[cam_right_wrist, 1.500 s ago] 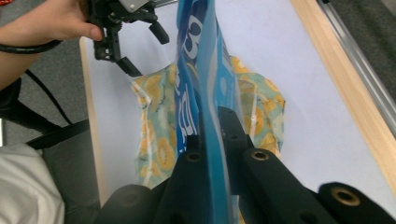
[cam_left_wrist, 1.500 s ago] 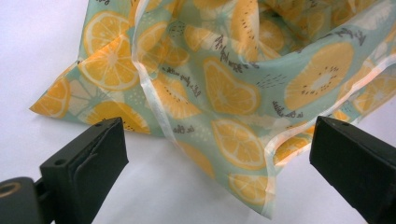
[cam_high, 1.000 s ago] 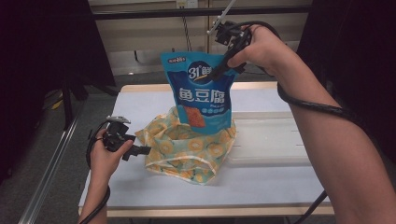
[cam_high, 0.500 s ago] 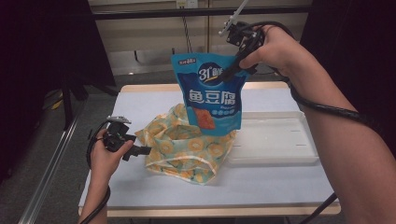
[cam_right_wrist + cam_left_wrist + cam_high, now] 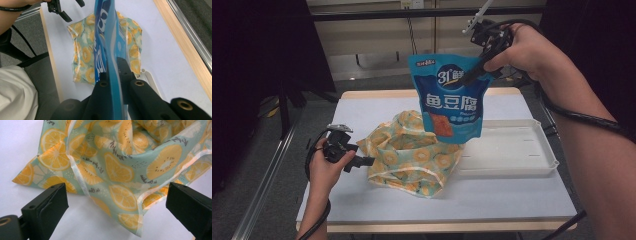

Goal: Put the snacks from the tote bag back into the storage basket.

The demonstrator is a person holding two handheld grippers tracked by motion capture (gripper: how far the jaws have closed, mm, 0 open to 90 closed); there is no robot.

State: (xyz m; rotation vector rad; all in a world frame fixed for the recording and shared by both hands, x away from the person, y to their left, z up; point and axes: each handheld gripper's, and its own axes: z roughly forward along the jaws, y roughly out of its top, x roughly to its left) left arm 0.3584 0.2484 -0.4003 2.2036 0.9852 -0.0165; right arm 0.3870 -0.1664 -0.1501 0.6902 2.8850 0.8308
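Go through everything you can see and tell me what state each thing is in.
Blue snack pouch: sealed, lifted, hanging upright.
Fruit-print bag: crumpled on the table, mouth open.
White tray: empty.
Right gripper: shut on the pouch's top.
Left gripper: open, at the bag's edge.

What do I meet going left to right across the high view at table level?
Left claw → lemon-print cloth bag → white tray. The blue snack pouch hangs above them, pinched in the right claw.
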